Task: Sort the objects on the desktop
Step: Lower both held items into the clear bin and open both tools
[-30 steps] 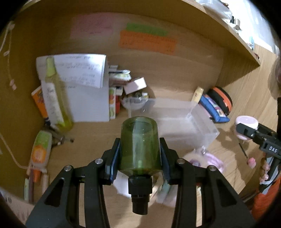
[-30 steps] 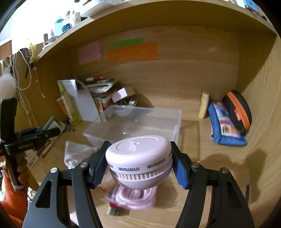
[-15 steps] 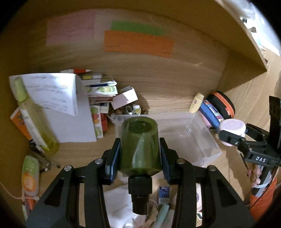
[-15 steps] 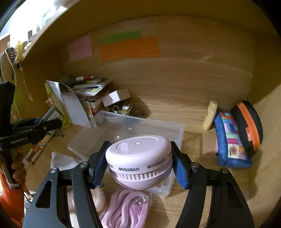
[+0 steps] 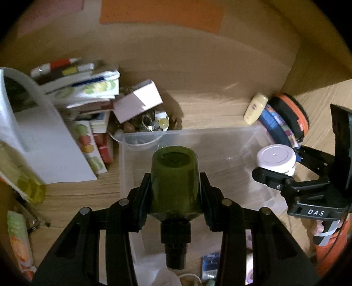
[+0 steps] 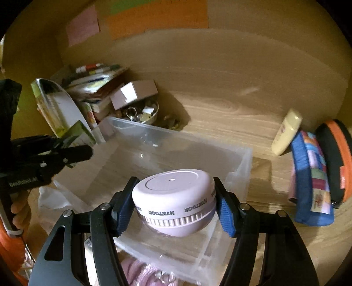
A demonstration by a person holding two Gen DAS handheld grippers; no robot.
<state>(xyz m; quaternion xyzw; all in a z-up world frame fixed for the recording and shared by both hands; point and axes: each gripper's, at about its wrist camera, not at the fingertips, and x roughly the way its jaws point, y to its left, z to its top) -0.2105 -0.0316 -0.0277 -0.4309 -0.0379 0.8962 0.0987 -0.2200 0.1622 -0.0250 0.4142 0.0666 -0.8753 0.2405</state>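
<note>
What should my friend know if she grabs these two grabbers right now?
Left gripper: shut on the green bottle, held over the clear bin.
Right gripper: shut on the pink round gadget, also above the bin.
Done: both things picked up and brought to the bin, which looks empty.
Left: lower and let go of both, then sort the pink cord and other clutter in front.

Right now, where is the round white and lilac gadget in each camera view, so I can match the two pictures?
Left wrist view: the white gadget sits at the right edge, clamped in the right gripper above the clear bin.
Right wrist view: the gadget is at lower centre between the blue pads, above the bin.
Shared landmark: the orange note on the back wall.
</note>
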